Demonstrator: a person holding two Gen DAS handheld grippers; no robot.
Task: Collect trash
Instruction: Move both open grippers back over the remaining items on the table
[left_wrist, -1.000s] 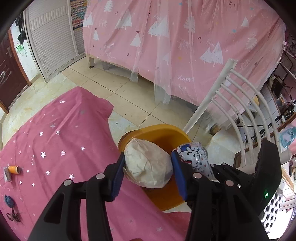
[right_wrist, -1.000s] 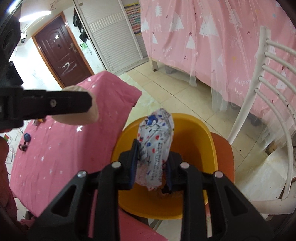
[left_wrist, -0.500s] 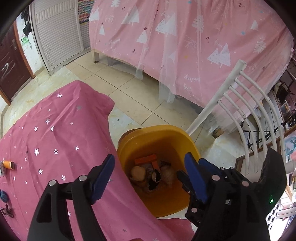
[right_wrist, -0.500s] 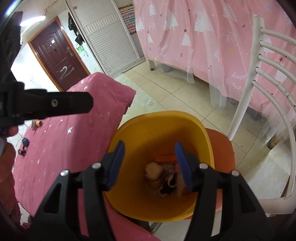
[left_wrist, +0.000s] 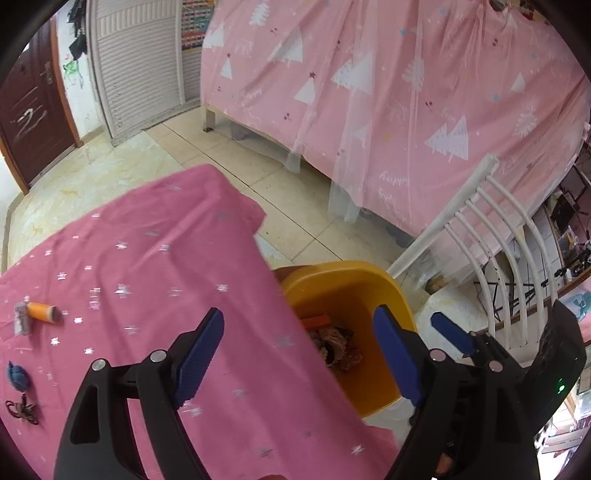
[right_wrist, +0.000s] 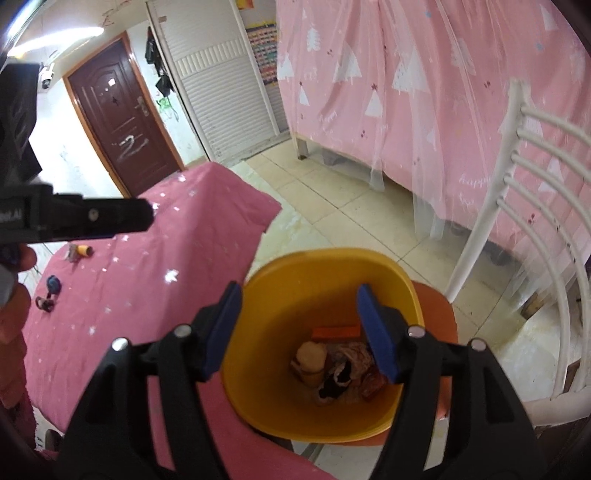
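Both grippers, L (left_wrist: 299, 347) & R (right_wrist: 299, 317), just-opened wide, empty, over smooth round yellow plastic bin (right_wrist: 369, 266) w/ crumpled trash (right_wrist: 340, 369).

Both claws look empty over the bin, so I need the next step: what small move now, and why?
Probably swing the left claw back over the pink cloth toward the orange tube. Both claws have just been opening with nothing between them, the right claw over the yellow bin where the trash lies, while small items remain on the cloth.

White "happy" on the pink curtain (left_wrist: 394, 180); a scrawled "2" on the brown door (right_wrist: 129, 144)
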